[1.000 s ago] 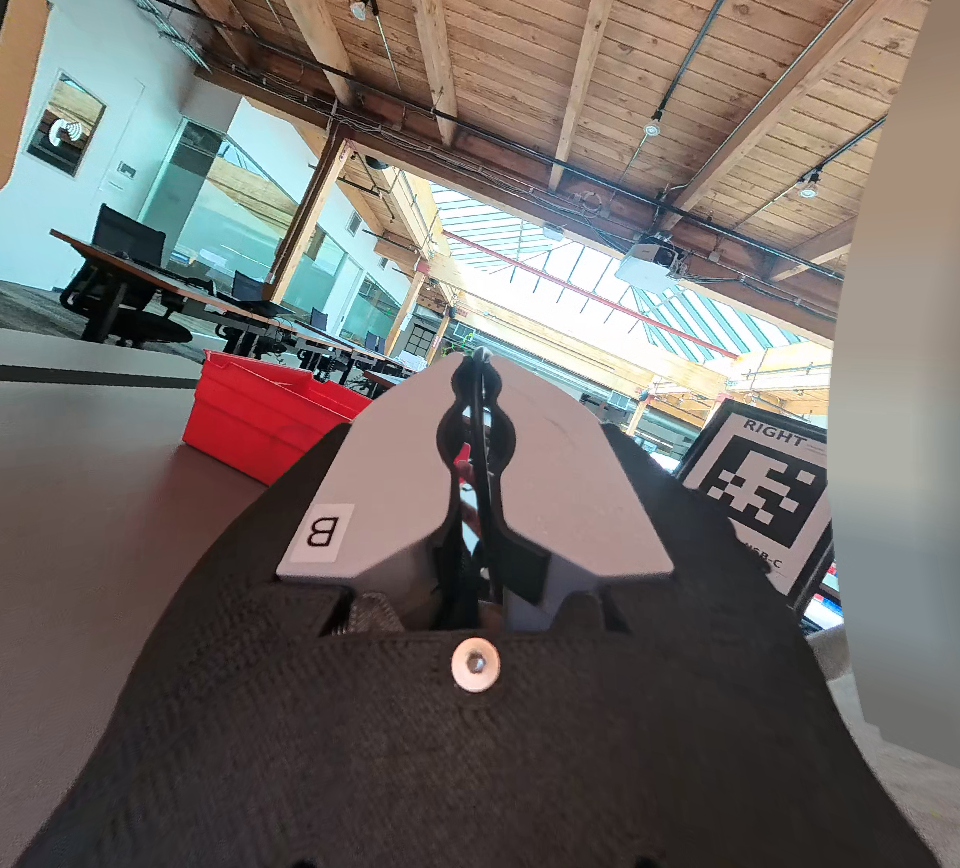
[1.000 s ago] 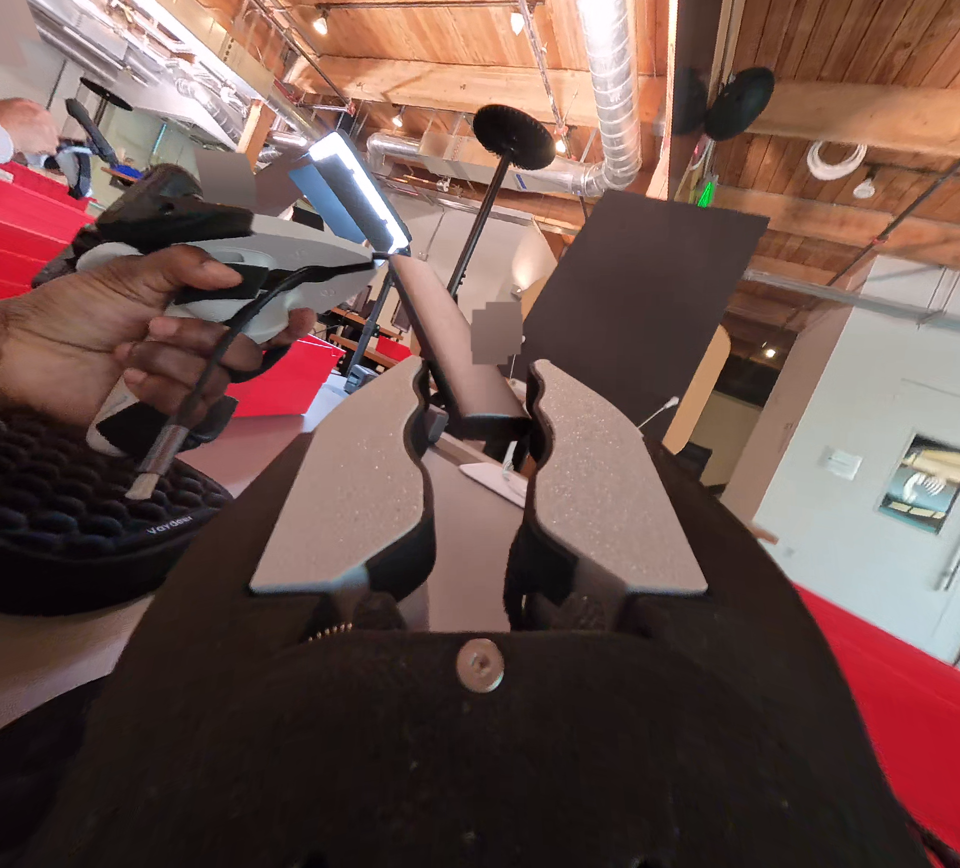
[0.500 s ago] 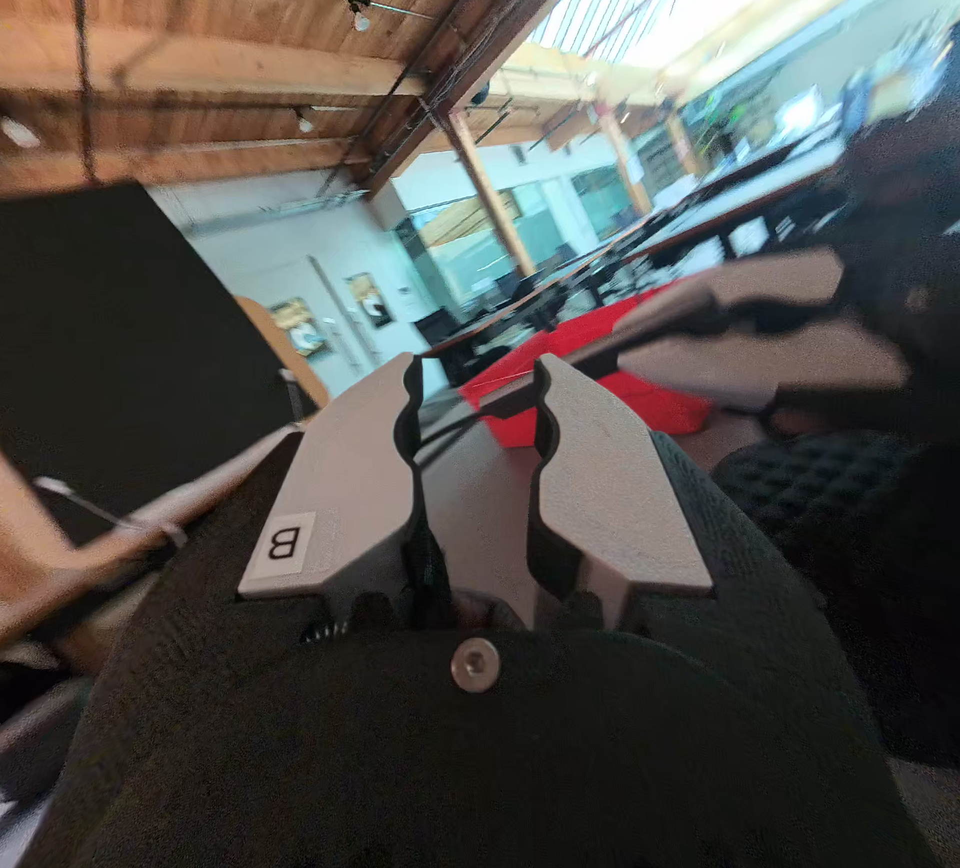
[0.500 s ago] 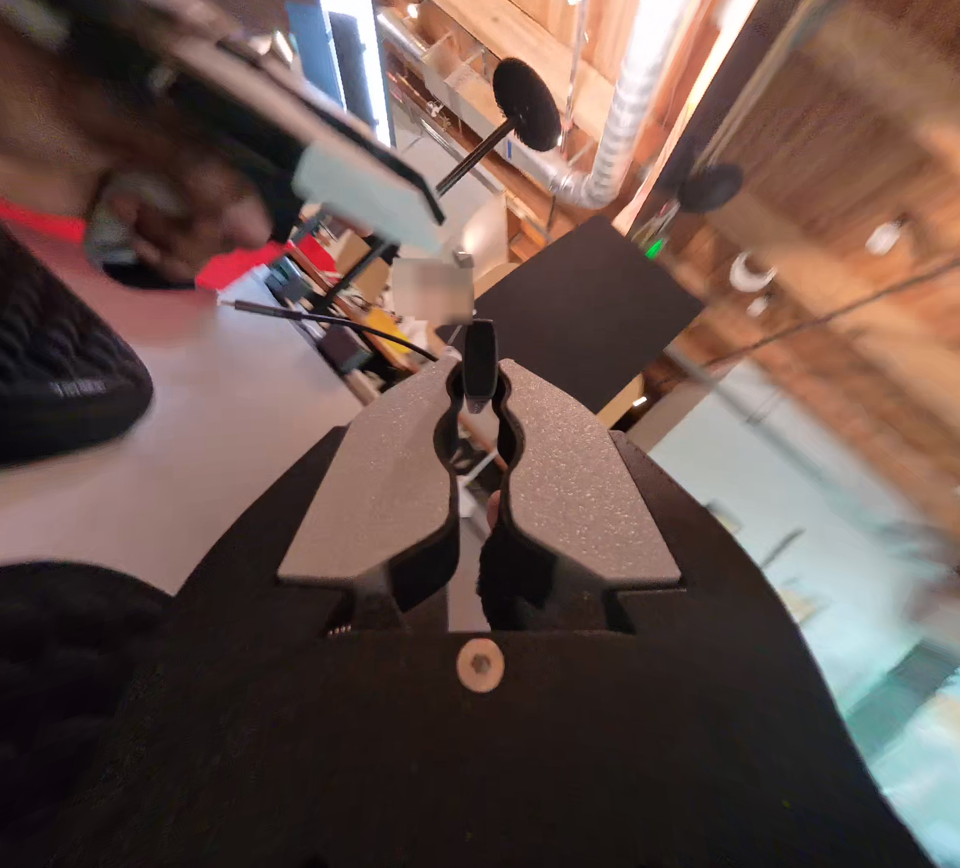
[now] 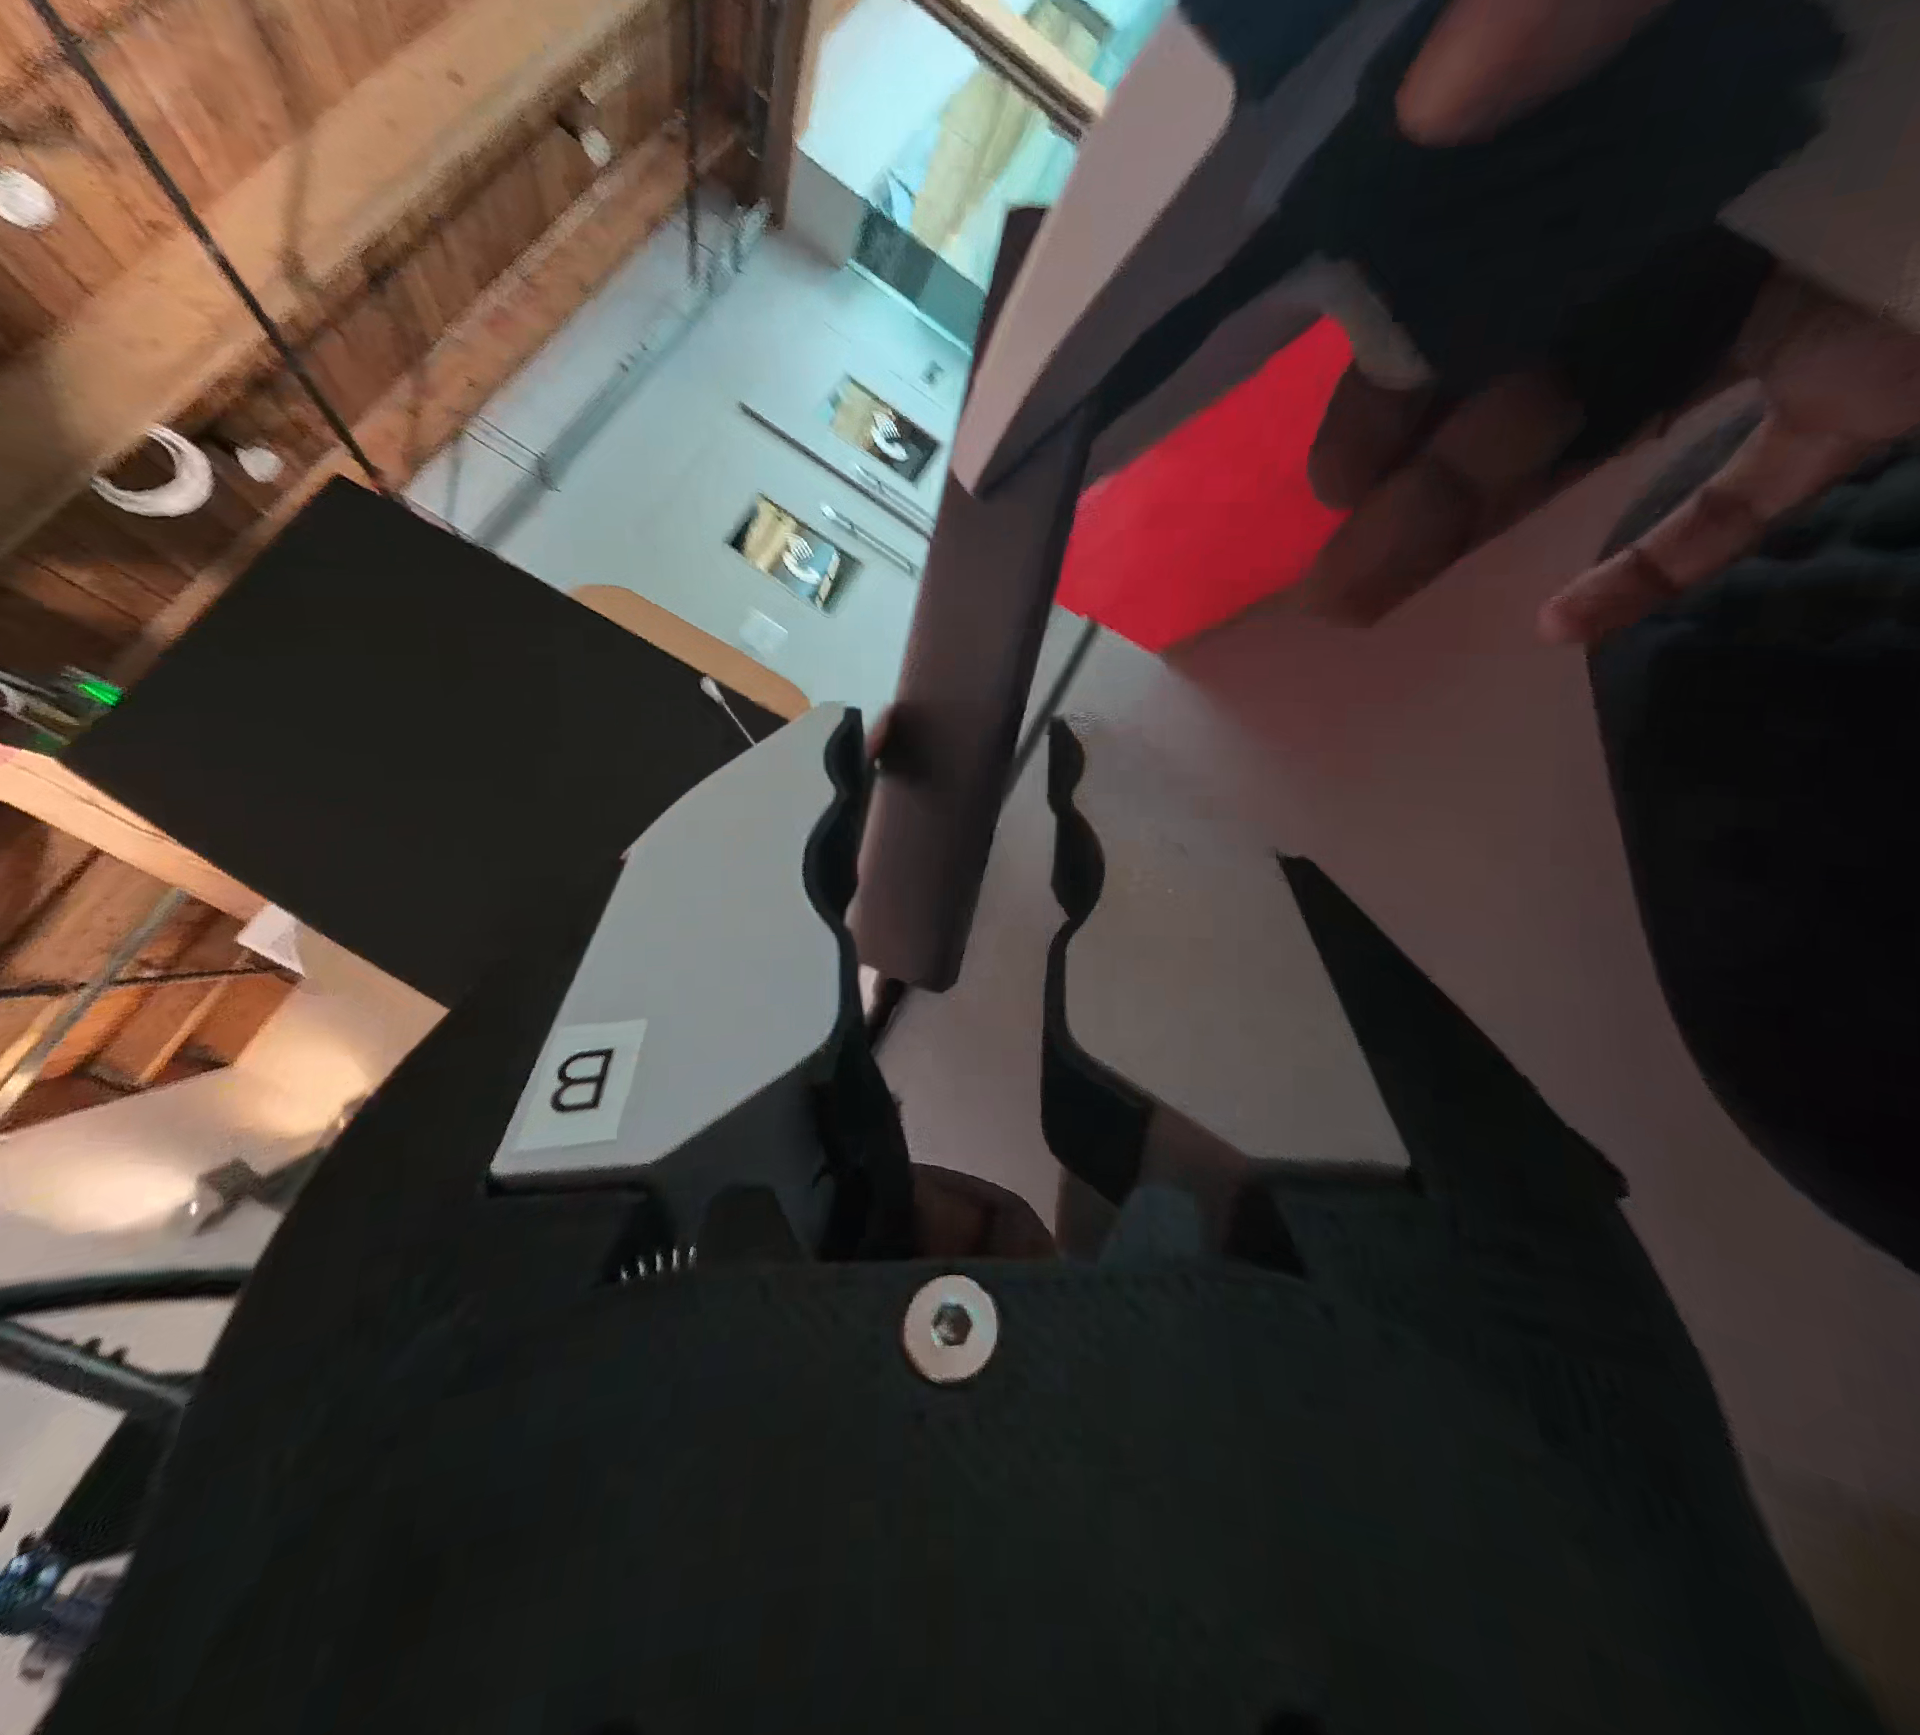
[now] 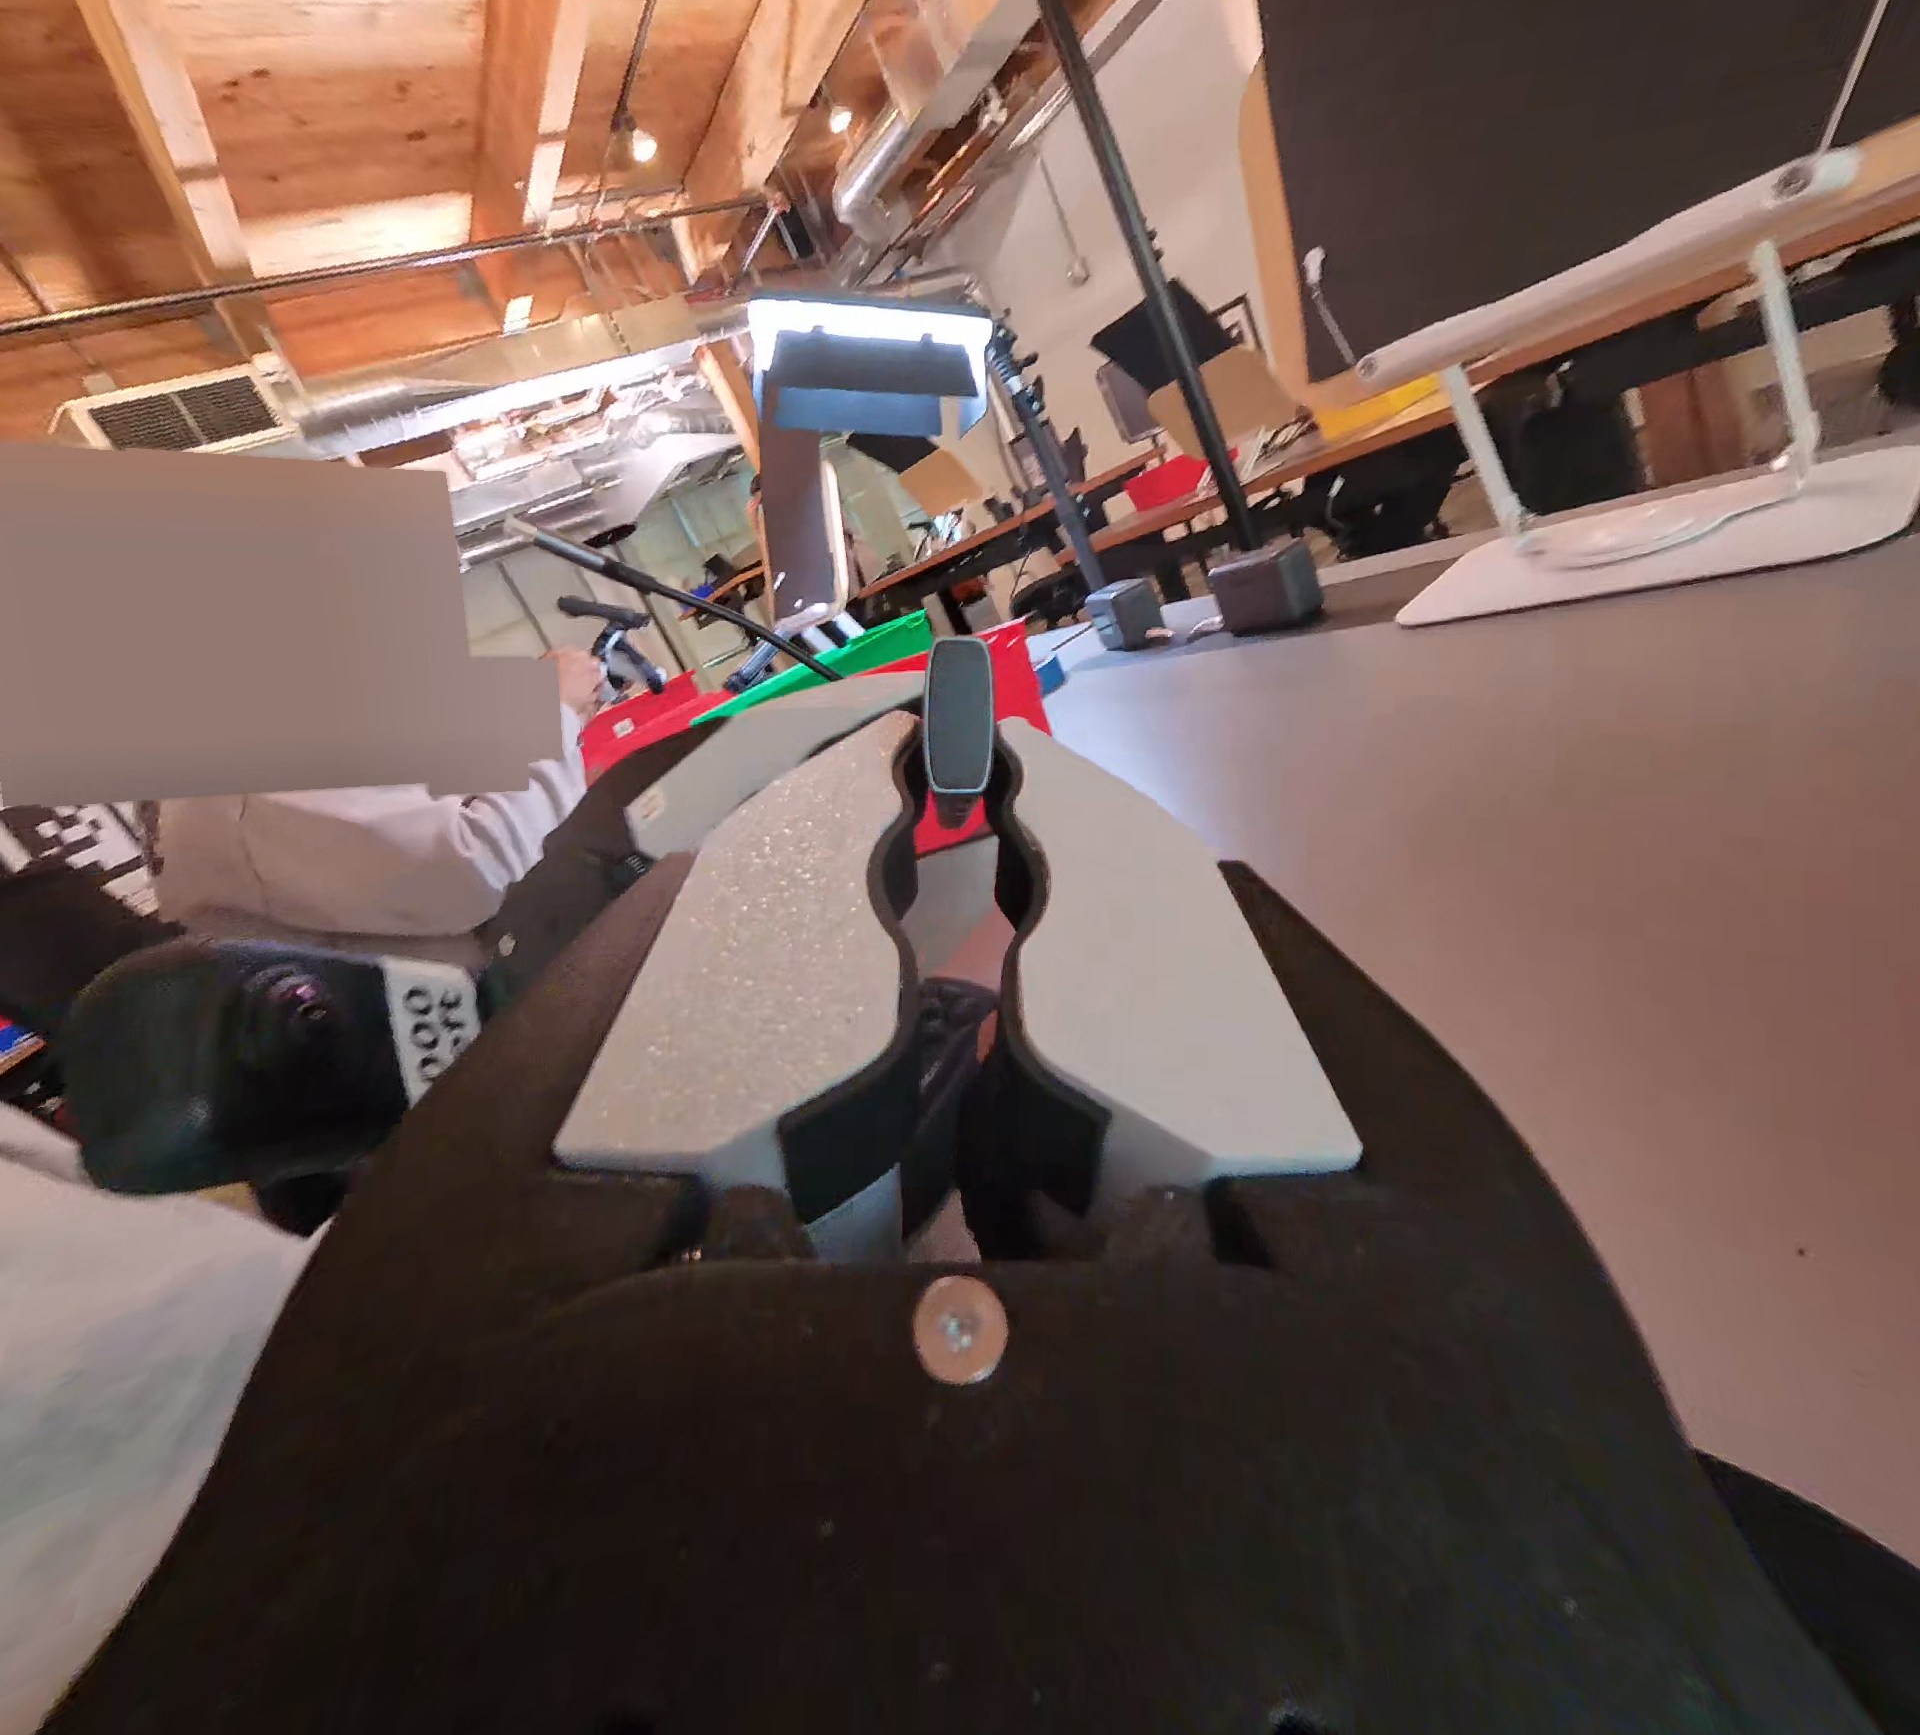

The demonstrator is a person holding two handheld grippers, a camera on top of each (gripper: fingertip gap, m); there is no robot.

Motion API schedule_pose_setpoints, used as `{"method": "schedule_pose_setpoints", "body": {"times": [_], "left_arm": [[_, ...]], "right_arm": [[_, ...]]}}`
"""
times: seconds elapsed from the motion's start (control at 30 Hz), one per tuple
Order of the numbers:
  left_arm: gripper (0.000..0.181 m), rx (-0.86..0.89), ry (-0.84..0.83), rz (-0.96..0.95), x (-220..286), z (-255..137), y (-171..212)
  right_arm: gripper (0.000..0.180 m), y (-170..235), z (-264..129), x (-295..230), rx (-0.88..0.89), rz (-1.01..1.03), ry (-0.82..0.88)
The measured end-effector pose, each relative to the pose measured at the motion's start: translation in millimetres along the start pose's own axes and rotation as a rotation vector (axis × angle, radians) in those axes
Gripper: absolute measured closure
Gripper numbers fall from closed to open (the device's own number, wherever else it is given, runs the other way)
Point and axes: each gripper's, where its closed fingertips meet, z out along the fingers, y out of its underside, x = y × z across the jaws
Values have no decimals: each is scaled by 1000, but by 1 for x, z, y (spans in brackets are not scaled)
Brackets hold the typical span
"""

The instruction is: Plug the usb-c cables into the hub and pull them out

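The hub is a slim grey bar. In the right wrist view I see it end-on (image 6: 958,729), and my right gripper (image 6: 958,755) is shut on it. In the left wrist view the hub (image 5: 961,677) hangs lengthwise between the fingers of my open left gripper (image 5: 951,740), against the left finger (image 5: 717,937). The right gripper's fingers (image 5: 1132,231) and a hand (image 5: 1507,459) hold its far end. A black USB-C cable (image 6: 686,594) with a metal tip rises behind the left gripper (image 6: 769,740). I cannot tell whether it is plugged in.
The grey table (image 6: 1507,802) carries a white lamp stand (image 6: 1662,532) and a black pole on grey base blocks (image 6: 1262,584). Red and green bins (image 6: 862,646) stand behind; a red bin also shows in the left wrist view (image 5: 1195,532). A person in a light sleeve (image 6: 343,844) is at left.
My left gripper was shut on the cable, opened, and now has the hub between its fingers. My right gripper closed on the hub. Both views swung sharply.
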Motion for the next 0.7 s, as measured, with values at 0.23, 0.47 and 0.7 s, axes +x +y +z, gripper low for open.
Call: {"method": "schedule_pose_setpoints", "body": {"times": [0.23, 0.47, 0.7], "left_arm": [[157, -47, 208, -165, 19, -3, 7], [157, -20, 551, -519, 41, -19, -2], [157, -65, 777, -502, 74, -36, -3]], "right_arm": [[166, 2, -1, -2, -92, -86, -70], [118, -39, -38, -7, -25, -742, -110], [131, -7, -55, -27, -256, -1216, -187]]}}
